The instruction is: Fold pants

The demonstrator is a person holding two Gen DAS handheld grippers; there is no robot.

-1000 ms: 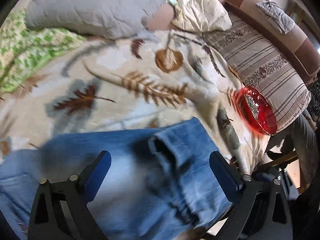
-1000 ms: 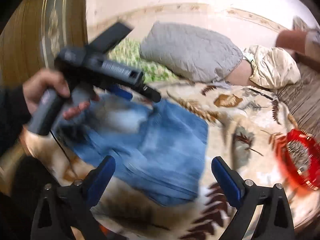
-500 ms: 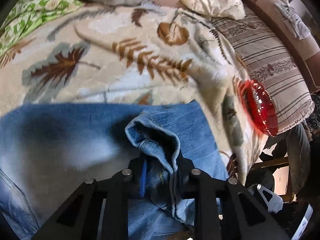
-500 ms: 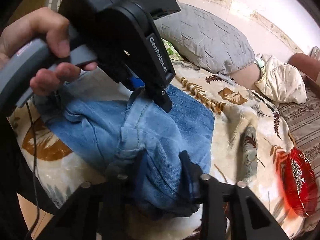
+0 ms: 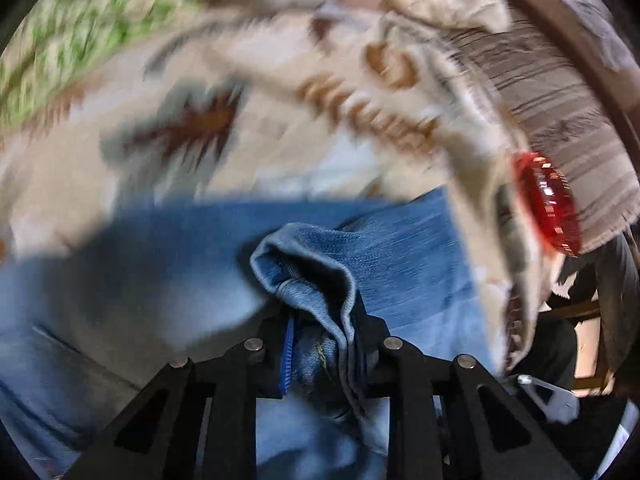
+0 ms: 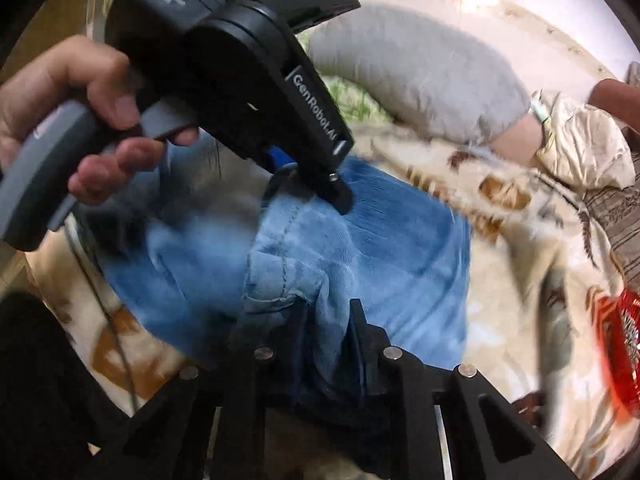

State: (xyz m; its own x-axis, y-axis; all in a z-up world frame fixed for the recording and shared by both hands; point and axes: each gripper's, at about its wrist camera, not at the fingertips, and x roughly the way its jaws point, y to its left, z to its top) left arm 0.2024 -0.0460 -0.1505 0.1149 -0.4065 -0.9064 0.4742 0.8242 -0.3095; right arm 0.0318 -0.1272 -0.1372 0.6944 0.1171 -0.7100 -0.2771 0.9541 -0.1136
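The red dish sits at the blanket's right edge — contents blurred. Both the left gripper and right gripper pinch bunched folds of the blue pants, which lie crosswise on the blanket — their long axis unclear.

Both views are being bent by fisheye distortion and ringed by black corners. The leaf-print blanket is being smeared by motion blur, while the pants are being kept sharp near the lens. A dark shadow is being cast across the denim, and the wall is being washed out by bright light.
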